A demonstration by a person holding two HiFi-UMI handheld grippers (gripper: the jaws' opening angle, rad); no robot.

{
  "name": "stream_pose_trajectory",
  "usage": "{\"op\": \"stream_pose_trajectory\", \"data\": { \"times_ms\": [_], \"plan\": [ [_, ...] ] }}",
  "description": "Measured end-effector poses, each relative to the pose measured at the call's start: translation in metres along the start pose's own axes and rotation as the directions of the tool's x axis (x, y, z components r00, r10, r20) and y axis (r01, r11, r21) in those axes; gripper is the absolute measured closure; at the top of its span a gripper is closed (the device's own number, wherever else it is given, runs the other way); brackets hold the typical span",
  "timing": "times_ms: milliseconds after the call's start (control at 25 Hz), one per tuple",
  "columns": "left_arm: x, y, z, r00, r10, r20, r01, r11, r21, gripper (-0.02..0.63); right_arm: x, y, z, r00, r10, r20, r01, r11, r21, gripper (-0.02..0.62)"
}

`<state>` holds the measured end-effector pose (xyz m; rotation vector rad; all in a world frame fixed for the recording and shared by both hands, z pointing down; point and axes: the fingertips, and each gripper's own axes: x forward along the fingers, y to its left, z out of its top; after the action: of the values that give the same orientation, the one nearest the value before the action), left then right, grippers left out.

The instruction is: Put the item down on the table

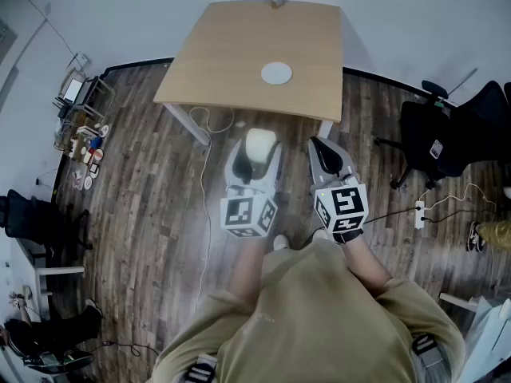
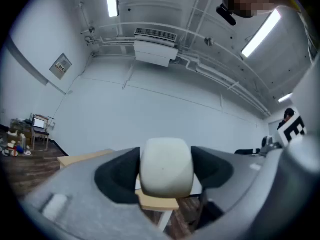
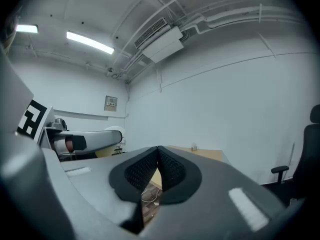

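The table (image 1: pixel 231 50) lies at 12 o'clock from both grippers. It is bare but for a white disc (image 1: pixel 276 73) toward its near right and a small thing at the far edge, too small to tell. A cable (image 1: pixel 209 123) loops on the wood floor below the near edge. A black chair (image 1: pixel 444 137) stands at 3 o'clock, and shelves of clutter (image 1: pixel 80 118) at 10 o'clock. Nothing stands between the grippers and the table.

The left gripper (image 1: pixel 255 156) clamps the item (image 2: pixel 166 165), an off-white rounded block, between its dark pads, above the floor short of the table's near edge. The block juts toward 12 o'clock. It looks about as wide as tall, so its long axis is unclear. The right gripper (image 1: pixel 327 156) holds nothing, its pads pressed together.
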<state>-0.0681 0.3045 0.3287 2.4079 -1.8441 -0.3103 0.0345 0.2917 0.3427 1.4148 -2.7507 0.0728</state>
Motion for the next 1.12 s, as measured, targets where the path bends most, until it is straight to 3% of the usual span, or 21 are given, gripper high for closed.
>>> {"op": "stream_pose_trajectory", "data": {
  "times_ms": [240,400,560,760,960,1120],
  "plan": [
    [-0.023,0.047,0.008,1.000,0.001,0.006,-0.001,1.000,-0.031,0.288,0.016,0.040,-0.014,0.999,-0.036,-0.023,0.036,0.999,0.002,0.589],
    [-0.030,0.061,0.004,1.000,-0.001,0.010,0.001,1.000,-0.023,0.288,0.017,0.050,-0.025,0.997,-0.058,-0.050,0.058,0.998,-0.008,0.589],
    [-0.023,0.069,-0.009,1.000,0.001,-0.004,-0.001,0.998,-0.067,0.288,0.016,0.054,-0.026,0.996,-0.055,-0.063,0.053,0.998,-0.046,0.589],
    [-0.003,0.068,-0.019,1.000,-0.009,-0.024,0.007,0.997,-0.073,0.288,0.037,0.036,-0.033,0.995,-0.060,-0.079,0.058,0.998,-0.031,0.589],
    [0.037,0.085,-0.031,0.998,0.037,-0.041,-0.039,0.998,-0.043,0.288,0.087,0.016,-0.042,0.997,0.009,-0.079,-0.009,1.000,0.002,0.589],
    [0.088,0.096,-0.029,0.997,0.073,-0.032,-0.073,0.997,-0.007,0.288,0.139,-0.026,-0.027,0.998,0.043,-0.041,-0.041,0.997,0.066,0.589]
  ]
}}
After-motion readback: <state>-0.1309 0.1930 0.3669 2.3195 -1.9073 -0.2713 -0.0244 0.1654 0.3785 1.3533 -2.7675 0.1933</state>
